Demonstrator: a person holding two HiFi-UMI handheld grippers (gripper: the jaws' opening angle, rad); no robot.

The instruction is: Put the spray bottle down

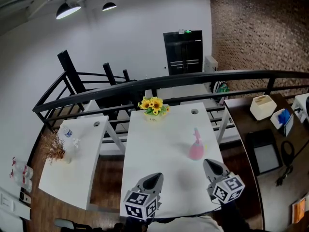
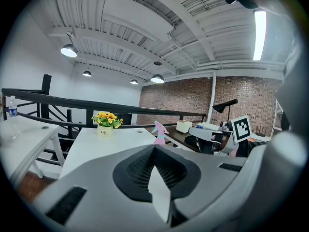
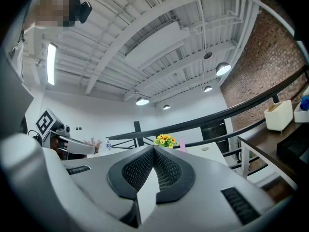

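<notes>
The pink spray bottle (image 1: 196, 146) stands upright on the white table (image 1: 159, 139), toward its right side, with nothing holding it. My right gripper (image 1: 208, 163) hovers just in front of the bottle, shut and empty. To its left, my left gripper (image 1: 153, 179) is over the table's near edge, also shut with nothing between its fingers. In the left gripper view the bottle (image 2: 160, 132) shows past the closed tips (image 2: 154, 146). In the right gripper view only the bottle's pink top (image 3: 183, 144) peeks over the closed jaws.
A pot of yellow flowers (image 1: 153, 108) sits at the table's far edge. A second white table (image 1: 72, 163) at left carries a water bottle (image 1: 68, 134) and a dried plant (image 1: 55, 149). A dark desk (image 1: 251, 124) stands at right, a black railing (image 1: 169, 81) behind.
</notes>
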